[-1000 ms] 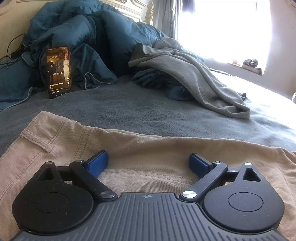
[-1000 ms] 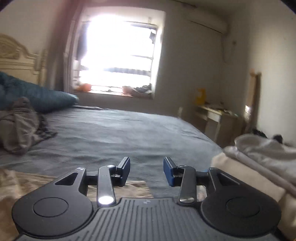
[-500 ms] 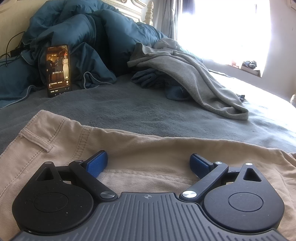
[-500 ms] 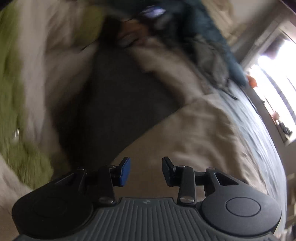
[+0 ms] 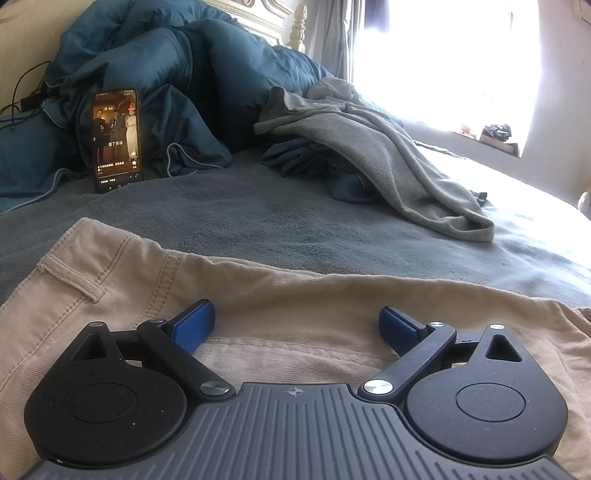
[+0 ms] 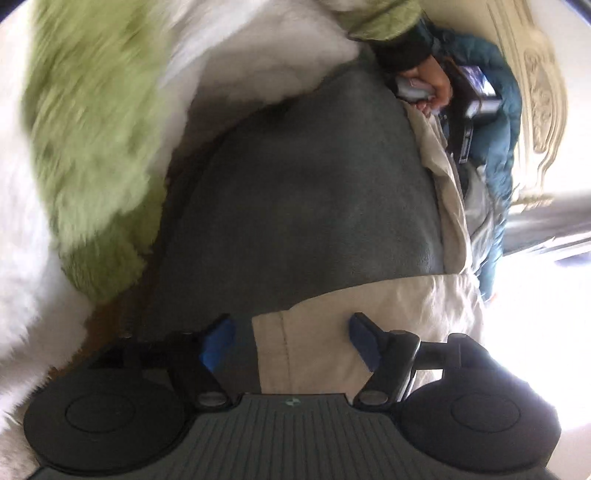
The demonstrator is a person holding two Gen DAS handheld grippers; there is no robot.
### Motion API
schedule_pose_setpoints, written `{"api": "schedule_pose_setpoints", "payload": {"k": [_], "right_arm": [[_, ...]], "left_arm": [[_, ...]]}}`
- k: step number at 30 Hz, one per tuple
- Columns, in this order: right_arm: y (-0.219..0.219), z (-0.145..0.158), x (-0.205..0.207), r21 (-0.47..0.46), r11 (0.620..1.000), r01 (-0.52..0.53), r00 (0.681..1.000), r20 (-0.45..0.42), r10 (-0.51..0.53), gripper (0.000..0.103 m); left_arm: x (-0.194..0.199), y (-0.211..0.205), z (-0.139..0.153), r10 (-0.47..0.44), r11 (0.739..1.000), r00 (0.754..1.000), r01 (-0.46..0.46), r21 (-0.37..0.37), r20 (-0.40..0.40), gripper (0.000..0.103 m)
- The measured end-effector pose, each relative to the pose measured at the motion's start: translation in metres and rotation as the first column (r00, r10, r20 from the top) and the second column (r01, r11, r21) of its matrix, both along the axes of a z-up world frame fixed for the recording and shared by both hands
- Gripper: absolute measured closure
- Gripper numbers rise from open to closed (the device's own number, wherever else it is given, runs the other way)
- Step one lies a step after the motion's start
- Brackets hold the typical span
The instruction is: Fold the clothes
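Two claws work over one pair of beige trousers (image 5: 280,295) spread flat on the grey bed cover (image 5: 258,218). The left claw (image 5: 297,326) sits low over the trousers near the waistband, its blue fingers (image 5: 194,326) spread wide apart with only flat cloth lying beneath the gap; nothing is pinched. A belt loop (image 5: 70,275) on the trousers shows just to the left of that claw.

Beyond the trousers, toward the headboard (image 5: 266,14), a phone (image 5: 116,140) with a lit screen stands propped against a rumpled teal duvet (image 5: 166,74). To the right of the phone a grey garment (image 5: 373,151) lies heaped over some darker blue cloth, well apart from the trousers.

The right claw (image 6: 291,338) is rolled on its side, so the bed appears tilted in its view. Its jaws are opening, and a seamed end of the trousers (image 6: 332,332) lies between the fingers (image 6: 218,339), closer to the right finger; the pads do not appear to press on it. Above the trousers in this blurred view hangs a fluffy green and white sleeve (image 6: 103,129), and farther along the trousers a hand (image 6: 430,86) shows near the other claw.
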State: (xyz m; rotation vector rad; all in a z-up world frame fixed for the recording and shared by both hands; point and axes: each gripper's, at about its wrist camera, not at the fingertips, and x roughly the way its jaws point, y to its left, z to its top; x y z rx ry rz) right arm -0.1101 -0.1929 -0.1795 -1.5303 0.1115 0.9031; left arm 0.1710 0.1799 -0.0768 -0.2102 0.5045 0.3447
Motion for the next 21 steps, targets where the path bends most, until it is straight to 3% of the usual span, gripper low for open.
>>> {"api": "schedule_pose_setpoints", "payload": {"k": [2,4,8,11,16,19,21], "right_arm": [[-0.002,-0.002,0.002,0.008,1.000,0.000,1.000,0.027,0.000,0.041],[-0.001,0.010,0.005,0.049,0.998,0.034,0.999,-0.014,-0.033,0.049],[-0.003,0.038,0.010,0.151,0.982,0.114,0.990,-0.094,-0.101,0.086],[-0.008,0.064,0.013,0.260,0.948,0.186,0.979,-0.126,-0.158,0.103],[-0.020,0.124,0.045,0.461,0.834,0.303,0.951,-0.094,-0.294,0.103],[-0.034,0.165,0.079,0.569,0.738,0.363,0.916,-0.071,-0.395,0.103],[-0.045,0.189,0.103,0.626,0.658,0.419,0.888,-0.130,-0.441,0.103]], "left_arm": [[0.000,0.000,0.000,0.000,1.000,1.000,0.000,0.000,0.000,0.006],[0.000,0.000,0.000,0.000,1.000,1.000,0.000,0.000,0.000,0.006],[-0.001,-0.001,0.000,0.000,1.000,1.000,0.000,0.000,0.003,0.006],[-0.001,-0.001,0.000,0.000,1.000,1.000,0.000,-0.002,0.005,0.006],[0.000,0.000,0.000,-0.001,1.000,1.000,0.001,-0.003,0.005,0.006],[-0.001,0.000,0.000,-0.001,1.000,1.000,0.001,-0.004,0.005,0.006],[-0.001,0.000,0.000,-0.001,1.000,1.000,0.001,-0.003,0.004,0.006]]}}
